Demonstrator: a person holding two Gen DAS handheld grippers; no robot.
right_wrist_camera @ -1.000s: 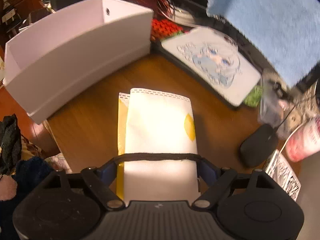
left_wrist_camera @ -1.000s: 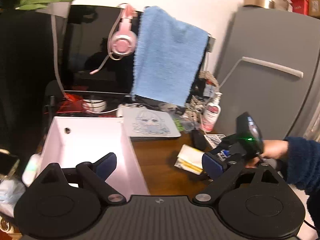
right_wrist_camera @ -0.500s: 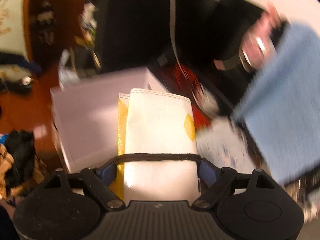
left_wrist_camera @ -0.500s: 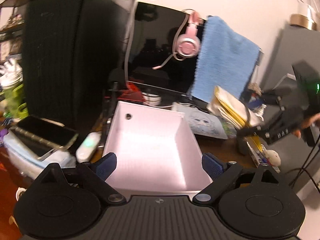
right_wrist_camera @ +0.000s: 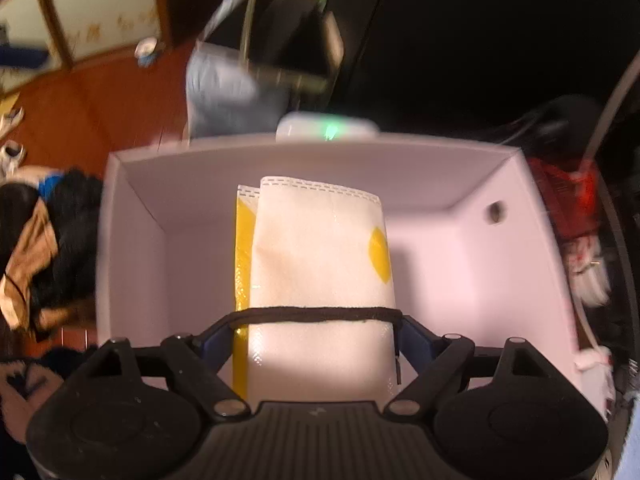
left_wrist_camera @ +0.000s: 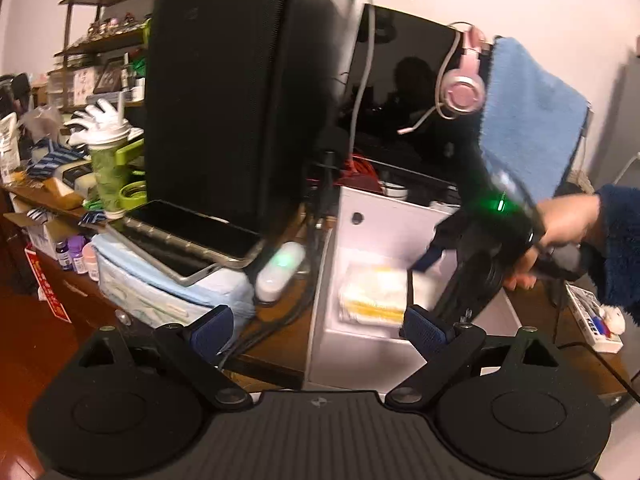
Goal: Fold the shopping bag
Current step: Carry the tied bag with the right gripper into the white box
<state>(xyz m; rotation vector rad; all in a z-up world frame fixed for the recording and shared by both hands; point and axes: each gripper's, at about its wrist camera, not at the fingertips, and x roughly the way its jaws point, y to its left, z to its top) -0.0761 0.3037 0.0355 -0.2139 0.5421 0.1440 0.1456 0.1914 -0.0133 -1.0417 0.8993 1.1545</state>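
Right claw (right_wrist_camera: 318, 330) pinching folded bag (right_wrist_camera: 320, 264) across its width, inside white box (right_wrist_camera: 460, 168), bag ahead of fingers. Lower until bag lies flat on box floor, then release, judging by wall clearance. Left claw (left_wrist_camera: 316, 326) spread, empty, box ahead.

In the right wrist view the white box (right_wrist_camera: 472, 264) is open at the top, with bare floor to the right of the folded shopping bag (right_wrist_camera: 320, 260), which fills the middle between the right hand-held gripper (right_wrist_camera: 318, 340) fingers. In the left wrist view the left hand-held gripper (left_wrist_camera: 318, 330) has open air ahead at lower centre. The black tower (left_wrist_camera: 236, 92), stacked devices (left_wrist_camera: 188, 240) and cables (left_wrist_camera: 280, 320) crowd the worktop (left_wrist_camera: 560, 364) at left.
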